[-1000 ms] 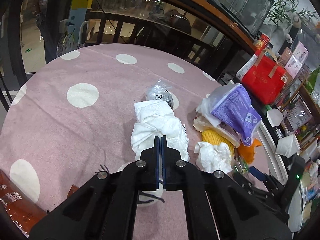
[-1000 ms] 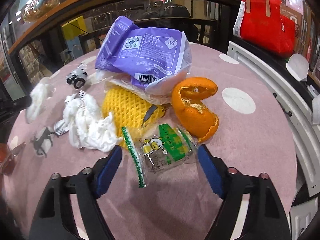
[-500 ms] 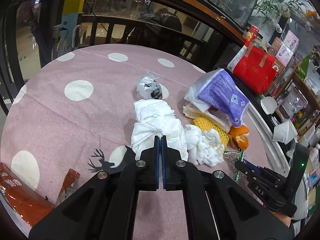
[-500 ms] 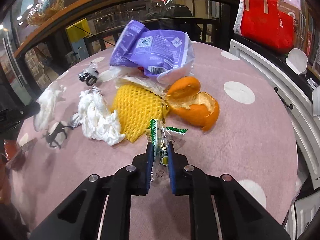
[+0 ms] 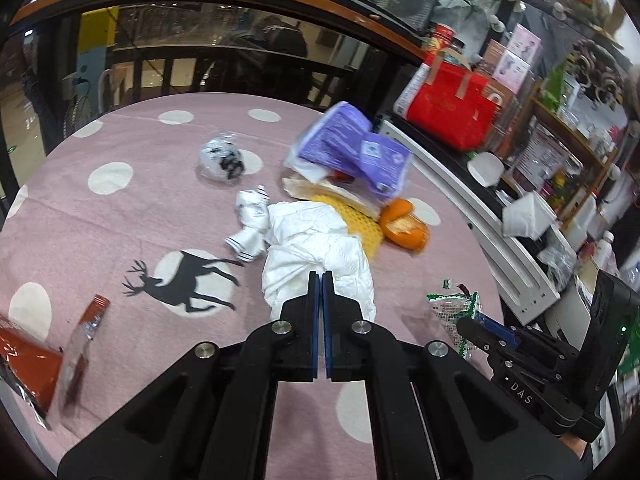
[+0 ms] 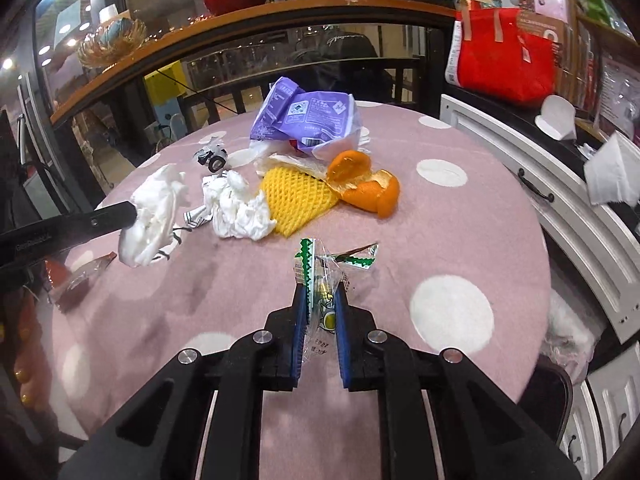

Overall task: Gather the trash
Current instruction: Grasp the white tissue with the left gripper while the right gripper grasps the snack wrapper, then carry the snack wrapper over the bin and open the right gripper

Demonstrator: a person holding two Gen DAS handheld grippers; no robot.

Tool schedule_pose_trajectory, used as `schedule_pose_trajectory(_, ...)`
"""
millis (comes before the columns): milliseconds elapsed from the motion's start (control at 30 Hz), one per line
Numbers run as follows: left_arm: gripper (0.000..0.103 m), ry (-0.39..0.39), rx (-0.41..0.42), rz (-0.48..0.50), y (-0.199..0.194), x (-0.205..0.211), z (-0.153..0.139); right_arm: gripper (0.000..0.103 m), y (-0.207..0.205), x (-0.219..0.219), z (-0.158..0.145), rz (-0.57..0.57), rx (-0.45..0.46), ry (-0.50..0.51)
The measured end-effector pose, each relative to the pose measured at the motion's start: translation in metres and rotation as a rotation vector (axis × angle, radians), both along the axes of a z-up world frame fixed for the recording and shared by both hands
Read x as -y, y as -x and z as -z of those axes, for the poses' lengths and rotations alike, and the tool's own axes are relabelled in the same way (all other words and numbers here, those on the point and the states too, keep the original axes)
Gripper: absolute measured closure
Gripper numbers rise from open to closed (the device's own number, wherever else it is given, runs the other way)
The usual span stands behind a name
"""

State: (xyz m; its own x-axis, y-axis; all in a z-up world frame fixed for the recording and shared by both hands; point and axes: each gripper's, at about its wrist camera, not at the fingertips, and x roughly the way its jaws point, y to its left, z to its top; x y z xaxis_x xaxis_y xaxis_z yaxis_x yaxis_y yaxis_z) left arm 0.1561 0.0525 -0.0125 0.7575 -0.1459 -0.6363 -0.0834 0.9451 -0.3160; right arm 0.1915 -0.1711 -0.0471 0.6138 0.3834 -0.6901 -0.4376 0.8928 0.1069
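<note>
left wrist: above table, facing forward | right wrist: likewise | shared: purple bag (image 5: 352, 152), orange peel (image 6: 368, 192)

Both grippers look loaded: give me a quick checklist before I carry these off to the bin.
1. Left gripper shut on white tissue: ok.
2. Tissue lifted off the tablecloth: ok, seen from the right wrist.
3. Right gripper shut on green snack wrapper: ok.
4. Wrapper grip secure: cannot tell; thin film, loose end sticks out.
5. Bin location: cannot tell; none in view.
6. Table cleared: not ok; orange peel, yellow foam net, purple bag remain.
</note>
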Motion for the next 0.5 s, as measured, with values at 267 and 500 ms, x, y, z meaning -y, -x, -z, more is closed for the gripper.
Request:
schedule_pose_trajectory(267, 0.101, -0.003, 0.003, 0.132, 0.010, 0.053, -0.002, 0.089, 0.041, 0.049, -0.003, 0.092, 0.018, -0.019)
schedule_pose_trajectory(500, 0.101, -0.037, 0.021, 0.252, 0.019, 0.104, -0.006, 0.089, 0.072, 0.100, -0.002, 0.210, 0.025, -0.030)
